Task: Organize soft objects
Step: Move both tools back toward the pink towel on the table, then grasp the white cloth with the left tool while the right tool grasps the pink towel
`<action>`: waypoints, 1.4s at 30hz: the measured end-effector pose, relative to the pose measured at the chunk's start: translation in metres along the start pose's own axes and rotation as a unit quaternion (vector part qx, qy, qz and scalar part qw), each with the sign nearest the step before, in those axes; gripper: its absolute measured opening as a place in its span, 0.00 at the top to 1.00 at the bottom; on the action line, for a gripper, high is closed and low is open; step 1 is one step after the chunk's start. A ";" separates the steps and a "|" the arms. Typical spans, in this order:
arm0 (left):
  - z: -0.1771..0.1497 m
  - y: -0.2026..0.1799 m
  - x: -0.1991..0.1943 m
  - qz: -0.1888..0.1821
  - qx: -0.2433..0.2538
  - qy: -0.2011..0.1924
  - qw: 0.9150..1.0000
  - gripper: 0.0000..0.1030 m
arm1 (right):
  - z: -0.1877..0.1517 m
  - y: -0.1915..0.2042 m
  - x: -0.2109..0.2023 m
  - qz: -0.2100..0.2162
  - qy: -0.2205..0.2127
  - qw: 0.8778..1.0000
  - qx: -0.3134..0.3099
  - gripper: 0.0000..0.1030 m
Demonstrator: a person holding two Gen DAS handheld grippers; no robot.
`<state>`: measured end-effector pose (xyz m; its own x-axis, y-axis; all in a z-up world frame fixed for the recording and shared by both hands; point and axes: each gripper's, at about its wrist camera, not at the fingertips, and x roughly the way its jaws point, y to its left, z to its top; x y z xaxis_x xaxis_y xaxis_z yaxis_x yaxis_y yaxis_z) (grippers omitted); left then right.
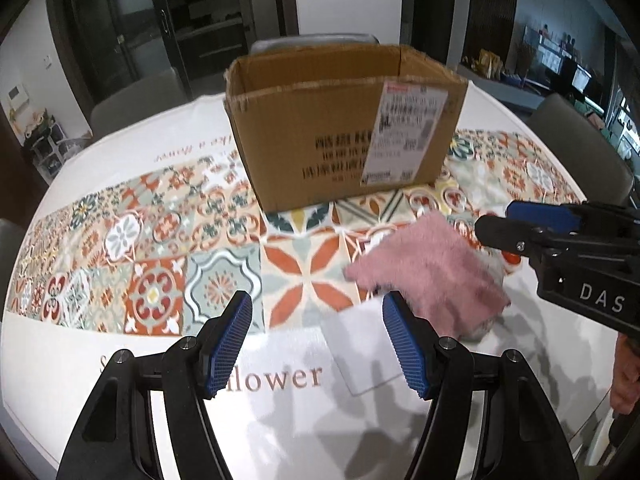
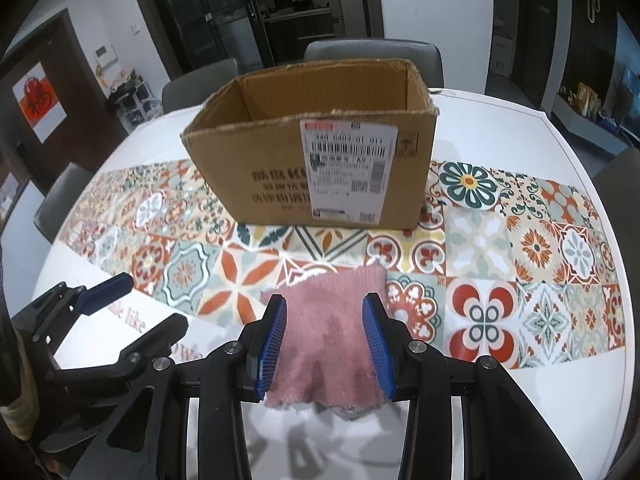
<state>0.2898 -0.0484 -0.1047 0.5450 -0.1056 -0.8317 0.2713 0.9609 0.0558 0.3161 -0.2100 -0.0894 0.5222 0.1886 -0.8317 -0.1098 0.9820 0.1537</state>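
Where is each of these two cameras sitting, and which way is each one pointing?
Left wrist: on the left gripper, facing the cardboard box across the tiled tablecloth; its open fingers, the right gripper and part of a hand show.
Right wrist: on the right gripper, looking over the pink towel between its fingers toward the cardboard box; the left gripper shows at left.
Shared: box, pink towel, tablecloth and both grippers.

Fuzzy pink cloth [image 2: 332, 332], rumpled, near open cardboard box [image 2: 316, 160]
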 end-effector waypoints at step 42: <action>-0.026 -0.021 0.094 -0.048 -0.027 0.108 0.993 0.36 | -0.033 -0.034 0.069 0.026 0.079 0.995 0.055 0.67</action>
<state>0.3150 -0.0715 -0.1983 0.3350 -0.1454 -0.9309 0.2676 0.9620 -0.0540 0.3281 -0.2303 -0.1692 0.3781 0.2440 -0.8930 -0.0364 0.9678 0.2490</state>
